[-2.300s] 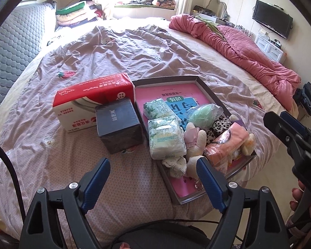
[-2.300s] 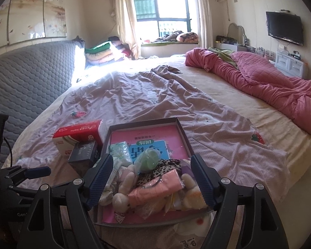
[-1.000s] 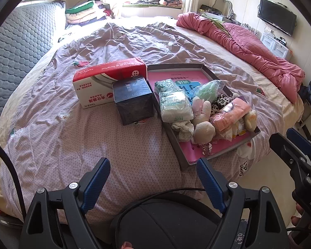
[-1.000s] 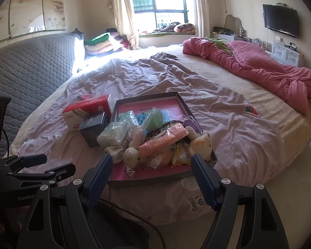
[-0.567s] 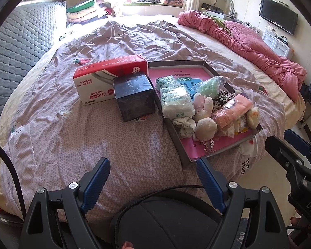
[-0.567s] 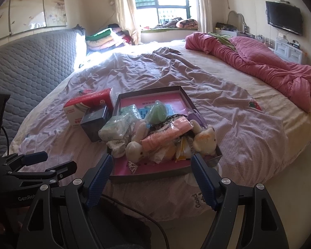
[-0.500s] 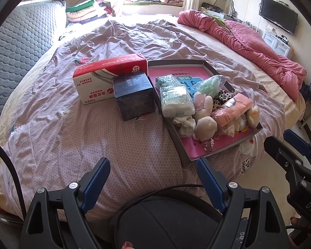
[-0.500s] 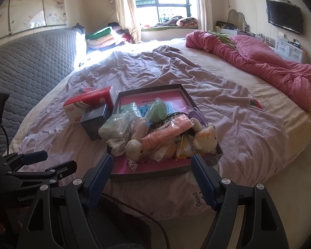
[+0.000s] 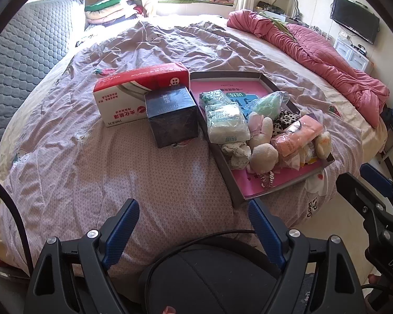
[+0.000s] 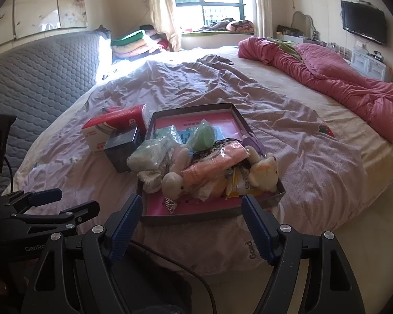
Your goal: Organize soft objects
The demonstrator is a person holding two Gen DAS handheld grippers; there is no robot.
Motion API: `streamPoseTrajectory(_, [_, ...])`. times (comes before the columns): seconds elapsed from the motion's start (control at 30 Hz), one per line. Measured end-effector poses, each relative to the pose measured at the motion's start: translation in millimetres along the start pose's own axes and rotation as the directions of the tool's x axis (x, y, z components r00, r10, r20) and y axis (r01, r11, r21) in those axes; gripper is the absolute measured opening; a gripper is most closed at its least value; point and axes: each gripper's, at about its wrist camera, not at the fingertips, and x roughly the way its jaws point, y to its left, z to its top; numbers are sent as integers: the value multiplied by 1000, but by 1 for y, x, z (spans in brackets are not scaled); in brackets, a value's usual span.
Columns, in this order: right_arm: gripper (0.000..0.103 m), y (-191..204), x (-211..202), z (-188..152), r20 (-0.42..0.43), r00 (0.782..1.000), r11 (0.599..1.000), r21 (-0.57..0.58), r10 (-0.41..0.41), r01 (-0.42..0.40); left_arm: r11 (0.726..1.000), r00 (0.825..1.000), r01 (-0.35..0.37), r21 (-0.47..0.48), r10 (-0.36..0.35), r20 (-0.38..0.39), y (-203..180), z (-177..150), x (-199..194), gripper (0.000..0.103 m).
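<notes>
A shallow grey tray (image 9: 232, 183) (image 10: 188, 218) with a pink base lies at the near edge of the bed. Piled in it are tissue packs (image 9: 226, 127) (image 10: 145, 155), a beige plush rabbit (image 9: 263, 154) (image 10: 174, 180), a peach cloth roll in plastic (image 9: 297, 136) (image 10: 214, 164), a green bagged item (image 9: 268, 103) (image 10: 203, 137), a leopard-print piece and a small plush bear (image 10: 264, 172). My left gripper (image 9: 194, 212) is open above the bed's near edge, left of the tray, empty. My right gripper (image 10: 191, 208) is open just short of the tray's near rim, empty.
A red and white tissue box (image 9: 138, 95) (image 10: 112, 128) and a dark cube box (image 9: 171, 115) (image 10: 121, 146) stand left of the tray. A pink quilt (image 9: 325, 60) (image 10: 340, 78) lies bunched at the right. A grey padded headboard (image 10: 36, 78) is at the left. Floor lies beyond the bed's edge.
Both views have drawn back from the tray since the earliest frames. Over the last second almost nothing has moved; both grippers stay open.
</notes>
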Motion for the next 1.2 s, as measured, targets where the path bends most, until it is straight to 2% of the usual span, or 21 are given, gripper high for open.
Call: streamPoseTrajectory(1.2, [79, -2, 0, -2, -10, 1000, 1000, -5, -13, 13, 1000, 1000, -14, -24, 14, -16, 8, -1, 3, 85])
